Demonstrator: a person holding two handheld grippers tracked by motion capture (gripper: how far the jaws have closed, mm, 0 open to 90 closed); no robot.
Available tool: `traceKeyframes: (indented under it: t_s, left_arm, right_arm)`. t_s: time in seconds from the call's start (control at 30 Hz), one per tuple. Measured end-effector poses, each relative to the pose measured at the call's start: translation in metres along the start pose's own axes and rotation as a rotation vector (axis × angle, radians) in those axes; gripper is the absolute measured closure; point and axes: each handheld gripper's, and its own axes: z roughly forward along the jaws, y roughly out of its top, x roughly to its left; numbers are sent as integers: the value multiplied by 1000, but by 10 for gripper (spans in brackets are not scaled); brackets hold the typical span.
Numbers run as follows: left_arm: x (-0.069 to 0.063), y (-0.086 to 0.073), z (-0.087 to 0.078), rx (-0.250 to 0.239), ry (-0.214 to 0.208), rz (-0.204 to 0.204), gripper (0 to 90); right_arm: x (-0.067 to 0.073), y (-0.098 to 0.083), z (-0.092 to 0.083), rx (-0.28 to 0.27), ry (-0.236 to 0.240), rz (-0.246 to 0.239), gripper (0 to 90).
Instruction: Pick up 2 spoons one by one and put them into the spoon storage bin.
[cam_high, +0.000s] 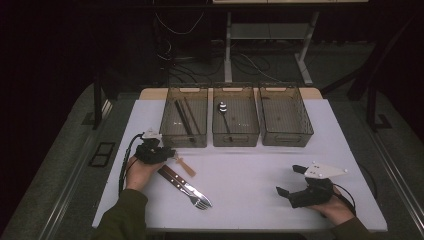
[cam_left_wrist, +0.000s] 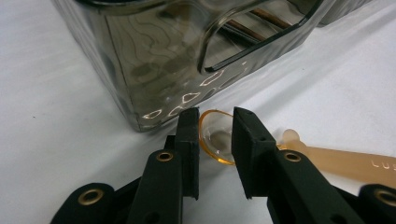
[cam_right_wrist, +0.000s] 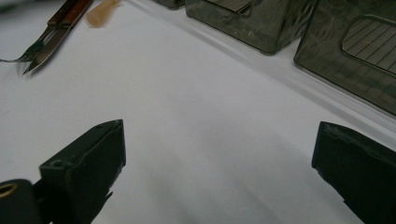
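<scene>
Left gripper view: your left gripper (cam_left_wrist: 215, 135) has jaws narrowly apart around the amber spoon (cam_left_wrist: 217, 140) bowl, 12 o'clock; contact unclear. Right gripper (cam_right_wrist: 219, 163) jaws wide open, holding nothing.

The amber translucent plastic spoon (cam_left_wrist: 219, 140) is lying flat on the white table, bowl up at the 10 o'clock end, handle running toward 4 o'clock, just beside the left bin.

The translucent amber plastic spoon (cam_left_wrist: 299, 151) carries raised lettering on its flat handle, seen in the left gripper view at the right edge; the letters "LU" can be made out, followed by one cut off by the frame. Nothing else bears readable writing.
</scene>
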Motion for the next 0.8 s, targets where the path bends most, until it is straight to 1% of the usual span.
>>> traceKeyframes:
  t_s: [0.03, 0.07, 0.1, 0.13, 0.2, 0.23, 0.33, 0.37, 0.4, 0.43, 0.5, 0.57, 0.63, 0.67, 0.7, 0.73, 0.8]
  left_arm:
    - [0, 0, 0, -4, -2, -12, 726]
    - [1, 0, -1, -4, -5, -12, 739]
    - [1, -1, -2, -9, -9, -21, 752]
    - [2, -1, -3, -7, -8, -19, 762]
    - [3, -2, -5, -19, -8, -28, 790]
    - [4, -2, -6, -19, -10, -26, 809]
    - [4, -3, -9, -33, -15, -28, 827]
    - [5, -3, -11, -45, -19, -24, 834]
    - [4, -3, -13, -59, -23, -34, 842]
    - [4, -2, -15, -75, -24, -29, 849]
    - [3, -1, -20, -100, -29, -37, 859]
    - [1, -1, -22, -107, -22, -26, 862]
    - [0, -1, -24, -130, -33, -32, 865]
    - [0, 0, -26, -135, -32, -28, 867]
    - [-1, 0, -27, -147, -37, -37, 868]
    - [-1, 1, -29, -153, -38, -32, 870]
    - [-3, 1, -30, -164, -39, -35, 871]
  right_arm:
    - [0, 0, 0, 0, 0, -1, 31]
    - [0, 0, 0, 1, 0, 0, 31]
    - [0, 0, 0, 0, 0, -1, 31]
    - [0, 0, 0, 0, 0, -1, 31]
    - [1, 0, 0, 0, -1, -1, 31]
    - [0, 0, 0, 0, -1, 0, 31]
    - [0, 0, 0, 0, -2, 0, 31]
    - [0, 0, 0, 0, -2, 0, 31]
    - [0, 0, 0, 0, -3, -1, 31]
    - [0, 0, 0, 0, -3, 1, 31]
    - [0, 0, 0, 1, -4, -1, 31]
    - [1, 0, 0, 2, -4, -1, 31]
    - [1, 0, 0, 1, -4, -1, 31]
    - [1, 0, 0, 1, -3, -1, 31]
    - [1, 0, 0, 0, -3, -1, 31]
    - [0, 0, 0, 0, -3, -4, 31]
    - [0, 0, 0, 1, -3, -2, 31]
